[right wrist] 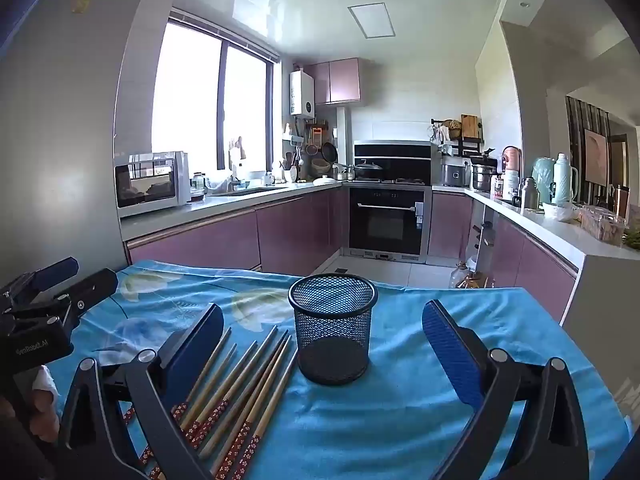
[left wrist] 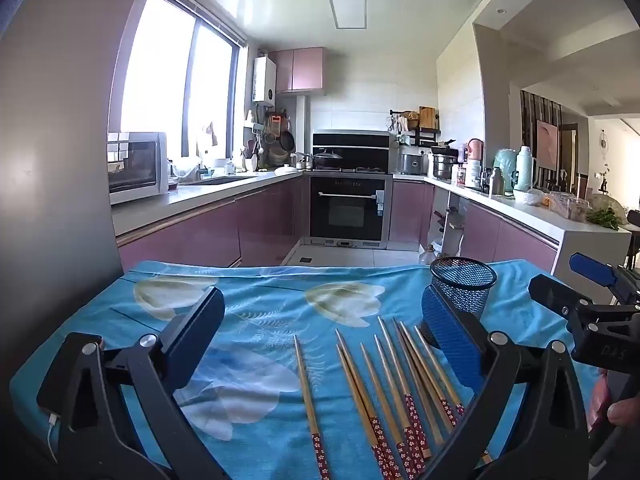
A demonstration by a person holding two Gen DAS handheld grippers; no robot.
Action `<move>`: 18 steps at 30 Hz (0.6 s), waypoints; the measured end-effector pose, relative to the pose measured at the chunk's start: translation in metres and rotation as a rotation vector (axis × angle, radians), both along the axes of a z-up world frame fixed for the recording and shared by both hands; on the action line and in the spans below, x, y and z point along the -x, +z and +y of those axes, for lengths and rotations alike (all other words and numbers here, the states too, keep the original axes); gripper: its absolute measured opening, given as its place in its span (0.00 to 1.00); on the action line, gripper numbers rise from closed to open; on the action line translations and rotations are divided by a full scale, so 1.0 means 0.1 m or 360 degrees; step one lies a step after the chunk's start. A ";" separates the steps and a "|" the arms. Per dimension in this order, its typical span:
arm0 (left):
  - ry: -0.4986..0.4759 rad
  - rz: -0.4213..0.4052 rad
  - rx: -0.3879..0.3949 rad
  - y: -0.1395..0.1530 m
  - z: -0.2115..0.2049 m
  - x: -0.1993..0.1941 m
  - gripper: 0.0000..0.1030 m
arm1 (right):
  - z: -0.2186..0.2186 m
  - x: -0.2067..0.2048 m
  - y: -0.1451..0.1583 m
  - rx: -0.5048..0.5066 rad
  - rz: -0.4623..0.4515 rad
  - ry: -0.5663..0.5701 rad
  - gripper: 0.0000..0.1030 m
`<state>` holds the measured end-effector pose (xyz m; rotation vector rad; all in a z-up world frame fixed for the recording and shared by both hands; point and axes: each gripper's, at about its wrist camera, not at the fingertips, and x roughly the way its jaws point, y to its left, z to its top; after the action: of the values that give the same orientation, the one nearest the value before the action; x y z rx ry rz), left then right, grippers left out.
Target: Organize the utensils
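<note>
Bamboo chopsticks (left wrist: 380,396) lie loose on the blue tabletop (left wrist: 260,312), fanned between my left gripper (left wrist: 320,336) fingers, which are spread wide and hold nothing. From the right view, my right gripper (right wrist: 324,336), likewise released, frames the mesh holder (right wrist: 333,328) standing upright, empty, just beside them, ready to receive.
</note>
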<state>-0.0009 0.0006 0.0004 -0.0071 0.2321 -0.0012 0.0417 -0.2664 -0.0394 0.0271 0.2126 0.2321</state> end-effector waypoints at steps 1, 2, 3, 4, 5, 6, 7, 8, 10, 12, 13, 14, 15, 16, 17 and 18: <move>0.0000 0.0001 -0.0001 0.00 0.00 0.00 0.94 | 0.00 0.00 0.00 0.0000 0.0000 0.0001 0.94; -0.0001 0.0002 -0.0003 0.01 0.00 0.01 0.94 | 0.00 0.01 0.00 0.0003 0.0003 0.0005 0.94; -0.0002 0.0002 -0.0004 0.01 0.01 0.01 0.94 | 0.00 0.00 0.00 0.0000 0.0011 0.0004 0.94; -0.0003 0.0001 -0.0004 0.01 0.01 0.01 0.94 | 0.00 0.01 0.00 0.0000 0.0012 0.0003 0.94; -0.0005 0.0001 -0.0007 0.02 0.02 0.02 0.94 | 0.00 0.00 0.00 -0.0003 0.0015 0.0005 0.94; -0.0003 0.0003 -0.0012 0.02 0.02 0.01 0.94 | -0.04 0.03 0.02 -0.0004 0.0017 0.0005 0.94; -0.0004 0.0007 -0.0016 0.02 0.02 0.01 0.94 | -0.05 0.03 0.03 -0.0001 0.0019 0.0005 0.94; -0.0002 0.0000 -0.0015 0.05 0.00 -0.01 0.94 | -0.04 -0.02 0.03 0.0000 0.0020 0.0002 0.94; -0.0001 -0.0002 -0.0020 0.06 -0.01 -0.01 0.94 | -0.06 0.01 0.10 -0.0003 0.0023 0.0003 0.94; -0.0003 -0.0025 -0.0019 -0.01 -0.02 0.02 0.94 | -0.05 0.02 0.11 -0.0001 0.0018 0.0003 0.94; -0.0003 -0.0025 -0.0019 -0.01 -0.02 0.02 0.94 | -0.03 0.03 0.08 0.0000 0.0017 0.0001 0.94; -0.0002 -0.0025 -0.0020 -0.01 -0.02 0.01 0.94 | -0.01 0.03 0.02 -0.0008 0.0010 -0.0002 0.94; 0.0000 -0.0027 -0.0021 -0.01 -0.02 0.01 0.94 | -0.01 0.03 0.02 -0.0010 0.0009 -0.0001 0.94; 0.0001 -0.0030 -0.0020 -0.01 -0.01 0.01 0.94 | -0.01 0.04 0.02 -0.0015 0.0008 0.0002 0.94; 0.0000 -0.0036 -0.0019 -0.02 -0.02 0.04 0.94 | -0.02 0.04 0.02 -0.0019 0.0007 0.0002 0.94; 0.0001 -0.0038 -0.0018 -0.02 -0.01 0.05 0.94 | -0.02 0.03 0.02 -0.0018 0.0008 0.0000 0.94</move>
<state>-0.0055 -0.0007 -0.0013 0.0040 0.2081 0.0007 0.0383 -0.2685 -0.0379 0.0391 0.2162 0.2331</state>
